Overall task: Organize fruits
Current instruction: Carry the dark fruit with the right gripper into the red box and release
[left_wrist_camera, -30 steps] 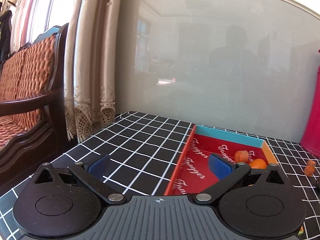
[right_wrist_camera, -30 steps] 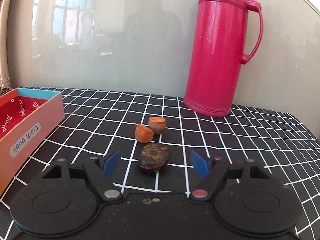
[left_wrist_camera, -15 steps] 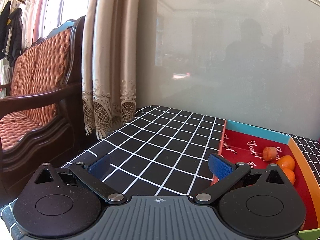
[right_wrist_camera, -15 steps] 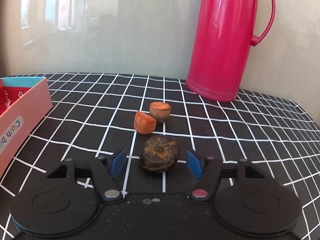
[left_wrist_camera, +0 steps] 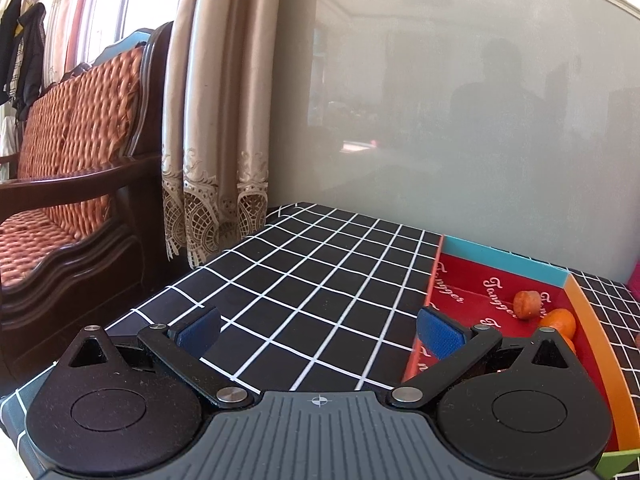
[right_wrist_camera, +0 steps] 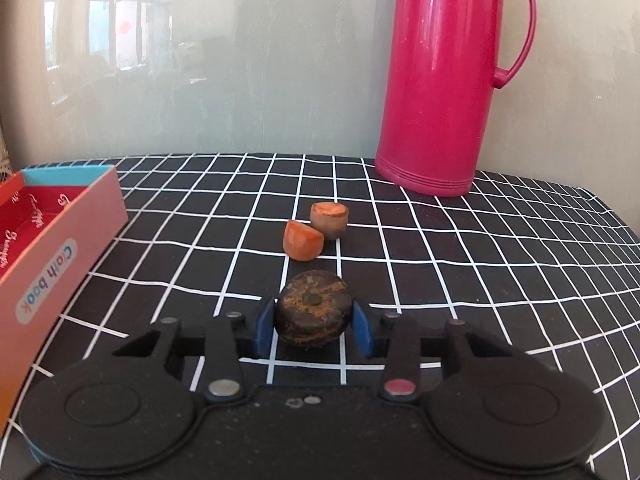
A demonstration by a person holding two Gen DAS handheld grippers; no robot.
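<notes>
Low in frame centre, our right gripper (right_wrist_camera: 313, 326), jaws just closing, pinches the dark fruit (right_wrist_camera: 313, 310); we should lift straight. Our left gripper (left_wrist_camera: 320, 330) is spread, empty.

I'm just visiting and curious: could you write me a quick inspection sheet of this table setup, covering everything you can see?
Surface: black tablecloth with white grid.
Job's things: dark brown fruit; two orange fruit pieces beyond it; red box holding orange fruits.
Clutter: pink thermos jug, upright.
Grippers: right gripper has just been closing, pads against the dark brown fruit; left gripper open, nothing between its pads.
Cables: nothing seen.
Surroundings: curtain, cushioned wooden bench, grey wall.
</notes>
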